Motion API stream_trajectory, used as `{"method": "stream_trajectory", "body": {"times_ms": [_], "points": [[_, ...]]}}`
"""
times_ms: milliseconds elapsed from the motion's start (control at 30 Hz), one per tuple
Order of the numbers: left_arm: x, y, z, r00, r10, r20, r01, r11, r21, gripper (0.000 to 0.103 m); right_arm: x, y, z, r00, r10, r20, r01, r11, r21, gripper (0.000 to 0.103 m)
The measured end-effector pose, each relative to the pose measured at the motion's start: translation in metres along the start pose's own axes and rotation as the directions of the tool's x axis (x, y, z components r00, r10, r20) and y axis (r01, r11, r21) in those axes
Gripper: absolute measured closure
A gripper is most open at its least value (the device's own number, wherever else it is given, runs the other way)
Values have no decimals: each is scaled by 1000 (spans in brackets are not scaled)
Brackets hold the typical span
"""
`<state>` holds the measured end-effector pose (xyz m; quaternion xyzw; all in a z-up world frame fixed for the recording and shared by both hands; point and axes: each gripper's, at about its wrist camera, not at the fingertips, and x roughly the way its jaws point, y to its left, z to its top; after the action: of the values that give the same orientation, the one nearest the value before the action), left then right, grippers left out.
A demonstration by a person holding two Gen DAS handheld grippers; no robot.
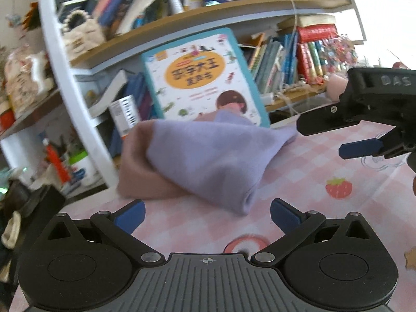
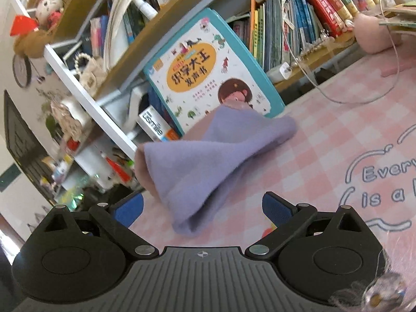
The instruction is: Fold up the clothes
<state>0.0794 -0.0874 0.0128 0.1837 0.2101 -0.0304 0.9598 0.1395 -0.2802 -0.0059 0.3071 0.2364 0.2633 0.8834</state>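
Observation:
A folded cloth [image 1: 208, 161], lavender on top with a dusty pink layer beneath, lies on the pink checked tablecloth [image 1: 299, 176] near the table's far left corner. My left gripper [image 1: 207, 217] stands open just in front of the cloth, nothing between its blue pads. The right gripper [image 1: 364, 140] shows at the right edge of the left wrist view, off the cloth's right tip. In the right wrist view the same cloth [image 2: 208, 161] lies ahead of my open right gripper [image 2: 202, 209], its near folded corner between the spread fingers but not gripped.
A teal-edged children's book [image 1: 205, 78] leans against the bookshelf [image 1: 182, 31] right behind the cloth. A white shelf frame [image 1: 78, 109] and clutter stand off the table's left edge. A white cable [image 2: 338, 96] and a pink object [image 2: 377, 33] lie at the far right.

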Motion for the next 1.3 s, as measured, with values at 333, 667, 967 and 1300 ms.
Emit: {"method": "stream_trajectory", "body": {"times_ms": [333, 667, 967, 1300], "points": [[80, -30, 16, 996, 58, -72, -49, 991, 121, 12, -1, -24, -3, 997, 81, -10, -78, 986, 150, 3], [32, 24, 33, 999, 7, 35, -2, 992, -126, 88, 2, -31, -8, 974, 223, -25, -207, 936, 286, 3], [-91, 32, 7, 971, -154, 183, 170, 983, -75, 95, 8, -45, -19, 951, 306, -40, -225, 776, 590, 5], [-141, 51, -42, 982, -105, 155, 123, 986, -116, 95, -22, -23, -33, 987, 152, -56, -108, 872, 477, 84]]}}
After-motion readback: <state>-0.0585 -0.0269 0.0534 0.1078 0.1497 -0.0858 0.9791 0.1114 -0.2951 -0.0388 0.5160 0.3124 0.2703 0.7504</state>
